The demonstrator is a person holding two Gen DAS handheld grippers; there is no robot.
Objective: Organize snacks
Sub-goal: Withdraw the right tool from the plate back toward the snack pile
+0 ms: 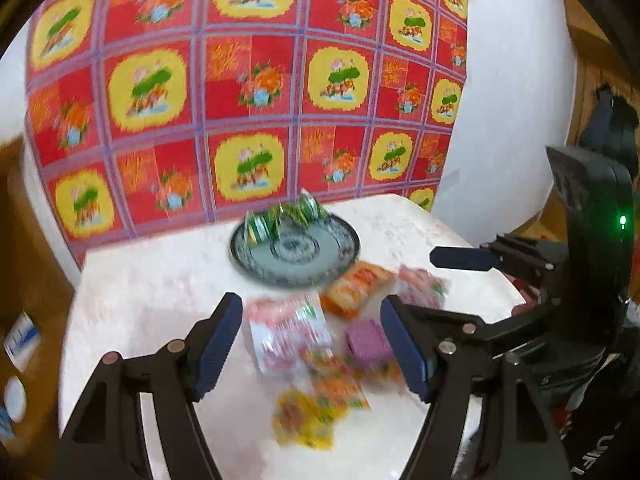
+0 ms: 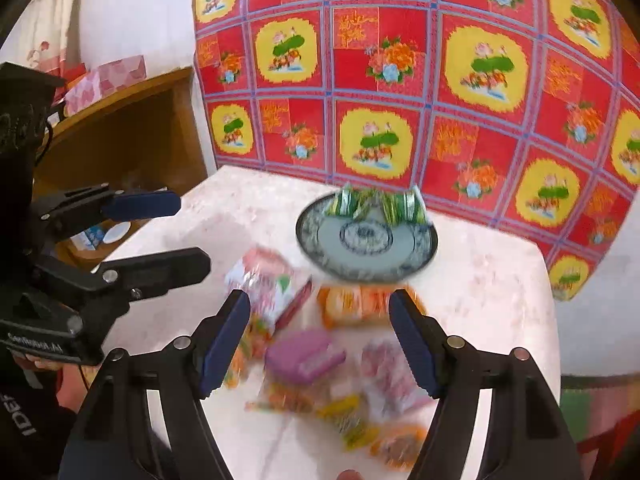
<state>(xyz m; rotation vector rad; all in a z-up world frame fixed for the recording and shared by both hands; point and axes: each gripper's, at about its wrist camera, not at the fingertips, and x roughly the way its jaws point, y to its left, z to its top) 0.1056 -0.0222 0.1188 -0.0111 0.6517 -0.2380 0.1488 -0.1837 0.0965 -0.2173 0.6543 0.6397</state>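
A patterned round plate [image 1: 316, 258] [image 2: 400, 256] stands at the back of the white table and holds several green-wrapped snacks [image 1: 286, 216] [image 2: 376, 202] along its far rim. In front of it lies a loose pile of snack packets: a pink-white bag [image 1: 286, 330] [image 2: 266, 280], an orange packet [image 1: 358, 288] [image 2: 354, 306], a purple box [image 1: 366, 340] [image 2: 302, 354], and yellow-orange packets [image 1: 308, 420] [image 2: 360, 428]. My left gripper [image 1: 312, 344] hovers open and empty above the pile. My right gripper [image 2: 320, 344] is open and empty above the pile too. Both views are motion-blurred.
The white table [image 1: 152, 300] [image 2: 492, 288] stands against a wall hung with a red and yellow floral cloth [image 1: 248, 80] [image 2: 440, 72]. A wooden shelf [image 2: 120, 128] with pink boxes stands left of the table. The right gripper shows in the left view [image 1: 464, 258], the left in the right view [image 2: 176, 232].
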